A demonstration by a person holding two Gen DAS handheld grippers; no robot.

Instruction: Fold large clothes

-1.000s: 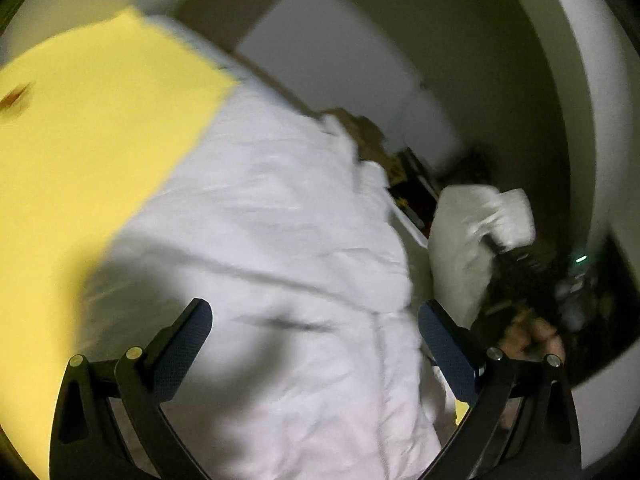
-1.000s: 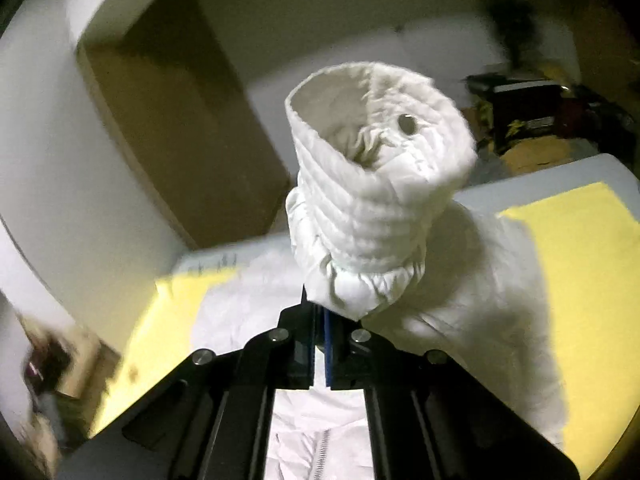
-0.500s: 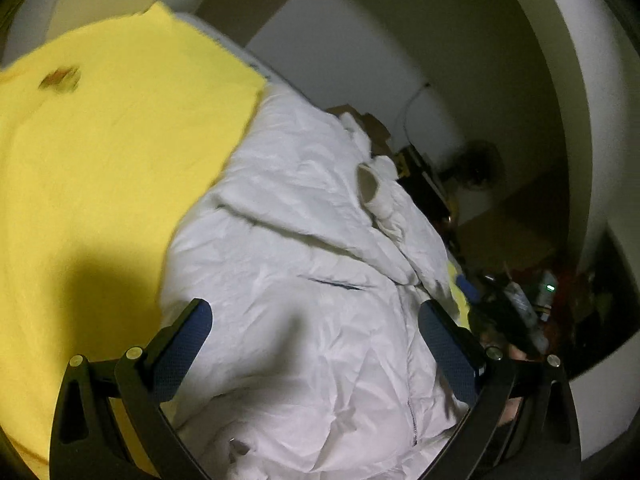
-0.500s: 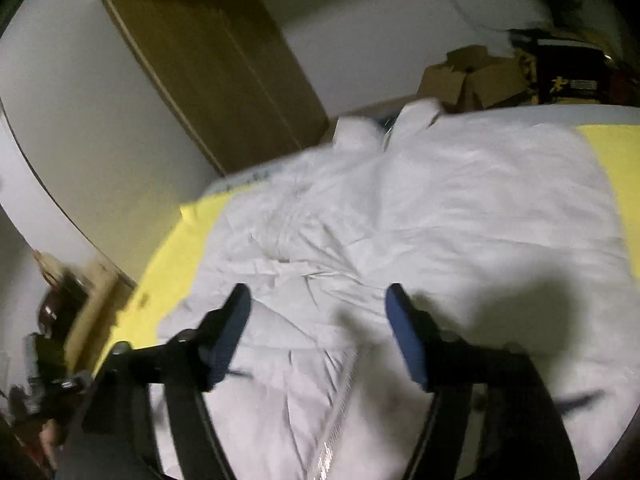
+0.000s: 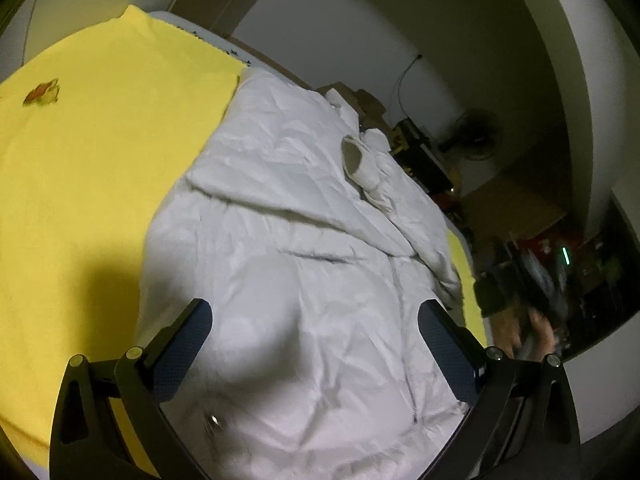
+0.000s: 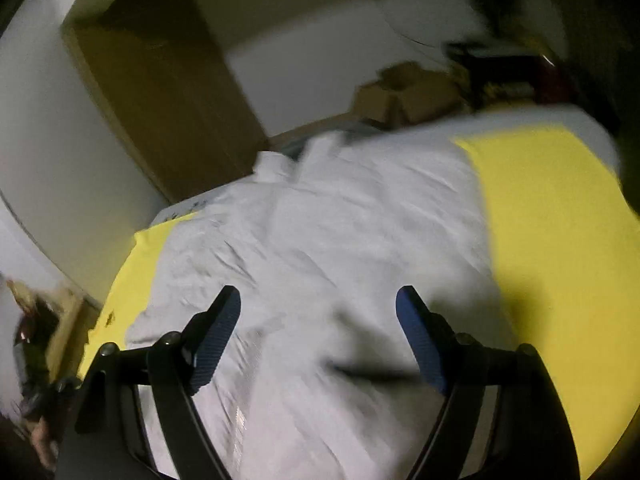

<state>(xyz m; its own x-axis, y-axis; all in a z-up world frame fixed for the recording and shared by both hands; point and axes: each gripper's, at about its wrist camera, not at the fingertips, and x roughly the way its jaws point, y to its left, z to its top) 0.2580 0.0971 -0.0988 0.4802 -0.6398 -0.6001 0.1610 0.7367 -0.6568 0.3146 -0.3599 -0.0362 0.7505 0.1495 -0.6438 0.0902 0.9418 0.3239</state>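
A white padded jacket [image 5: 304, 248] lies spread on a yellow sheet [image 5: 88, 152]. One sleeve is folded across its body, with the cuff [image 5: 354, 154] lying near the collar. My left gripper [image 5: 314, 330] is open and empty, hovering over the jacket's lower part. My right gripper [image 6: 318, 326] is open and empty above the jacket [image 6: 332, 248] in the blurred right wrist view. The right gripper also shows at the bed's right edge in the left wrist view [image 5: 516, 292].
The yellow sheet [image 6: 560, 240] covers a bed. A wooden wardrobe [image 6: 160, 92] stands behind it. Cardboard boxes [image 6: 404, 92] and dark clutter [image 5: 424, 152] sit beyond the head of the bed. A fan [image 5: 476, 136] stands by the wall.
My right gripper opened and let go of the sleeve cuff, which now lies on the jacket. The right gripper has pulled back. The left gripper has shifted slightly over the jacket.
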